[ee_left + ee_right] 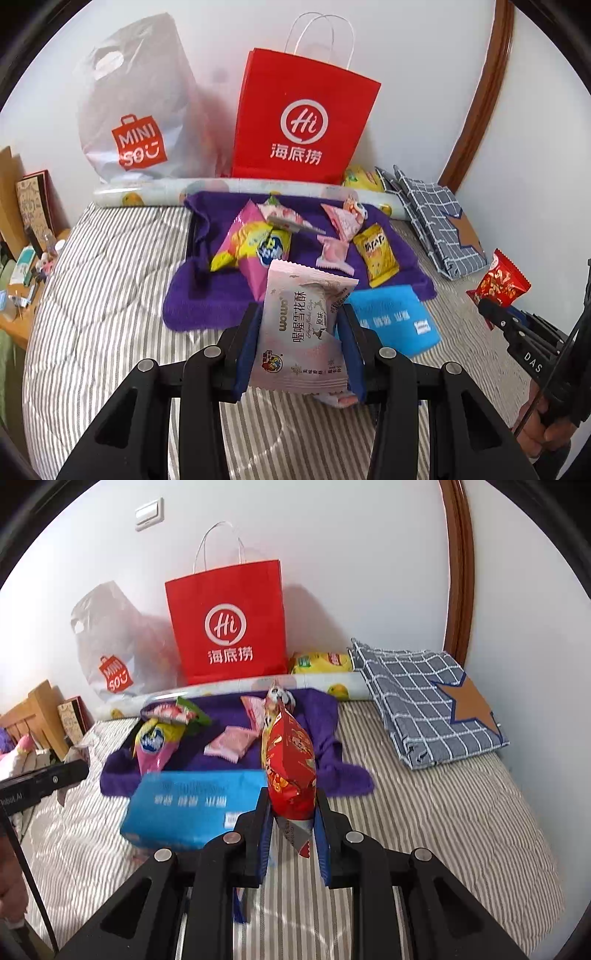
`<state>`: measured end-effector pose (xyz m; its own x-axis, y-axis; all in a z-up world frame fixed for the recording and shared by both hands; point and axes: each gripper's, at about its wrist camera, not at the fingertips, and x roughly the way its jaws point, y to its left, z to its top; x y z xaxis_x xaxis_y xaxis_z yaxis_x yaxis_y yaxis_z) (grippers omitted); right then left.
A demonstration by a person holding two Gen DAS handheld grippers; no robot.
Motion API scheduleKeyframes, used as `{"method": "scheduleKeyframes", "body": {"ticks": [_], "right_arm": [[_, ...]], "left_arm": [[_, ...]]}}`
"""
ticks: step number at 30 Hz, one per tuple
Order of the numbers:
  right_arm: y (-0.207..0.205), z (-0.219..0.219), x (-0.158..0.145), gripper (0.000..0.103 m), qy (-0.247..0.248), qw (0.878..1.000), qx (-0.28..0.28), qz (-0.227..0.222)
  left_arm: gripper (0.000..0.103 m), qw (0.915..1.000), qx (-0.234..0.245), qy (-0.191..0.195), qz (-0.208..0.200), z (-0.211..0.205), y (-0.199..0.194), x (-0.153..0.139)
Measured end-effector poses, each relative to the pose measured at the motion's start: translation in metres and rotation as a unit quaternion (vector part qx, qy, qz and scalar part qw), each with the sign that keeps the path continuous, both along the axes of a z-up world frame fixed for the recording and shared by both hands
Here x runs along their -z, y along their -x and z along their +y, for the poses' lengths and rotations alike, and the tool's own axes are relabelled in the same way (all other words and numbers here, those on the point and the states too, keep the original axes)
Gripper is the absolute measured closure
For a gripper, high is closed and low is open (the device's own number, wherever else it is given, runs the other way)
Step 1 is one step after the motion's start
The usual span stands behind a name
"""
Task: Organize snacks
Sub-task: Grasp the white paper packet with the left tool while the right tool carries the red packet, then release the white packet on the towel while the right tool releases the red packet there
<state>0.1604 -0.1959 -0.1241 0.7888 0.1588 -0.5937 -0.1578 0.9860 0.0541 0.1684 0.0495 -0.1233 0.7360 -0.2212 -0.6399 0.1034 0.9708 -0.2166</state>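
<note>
My left gripper (300, 314) is shut on a pale pink snowflake-crisp packet (301, 332), held upright above the striped bed. My right gripper (291, 801) is shut on a red snack packet (290, 764), held edge-on; it also shows in the left wrist view (498, 282) at the right. Several snacks lie on a purple towel (207, 302): a pink and yellow bag (251, 247), small pink packets (334, 254) and a yellow packet (376, 254). A blue box (188, 808) lies at the towel's near edge.
A red paper bag (303, 118) and a grey Miniso plastic bag (136, 107) stand against the wall. A rolled printed mat (147, 192) lies behind the towel. A folded checked cloth (424, 698) lies at the right. A cluttered bedside table (22, 266) stands at the left.
</note>
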Motion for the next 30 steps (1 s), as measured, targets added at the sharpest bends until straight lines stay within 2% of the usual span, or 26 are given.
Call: {"method": "scheduleKeyframes", "body": {"ticks": [7,15,23,30], "right_arm": [[-0.024,0.008,-0.013,0.083,-0.004,1.000,0.004,0.005],[-0.060,0.026,-0.015,0.083,-0.002,1.000,-0.012,0.016],[-0.104,0.042,-0.004,0.083,0.001,0.999,-0.033,0.038],[-0.134,0.052,0.012,0.083,0.002,0.997,-0.047,0.060]], "left_arm": [[0.061,0.9999,-0.011,0.004,0.004,0.010,-0.018,-0.006],[0.061,0.9998,-0.017,0.007,0.005,0.017,-0.043,-0.014],[0.061,0.9997,-0.015,0.015,0.008,0.012,-0.078,-0.015],[0.061,0.9995,-0.011,0.016,0.024,0.004,-0.113,-0.001]]}}
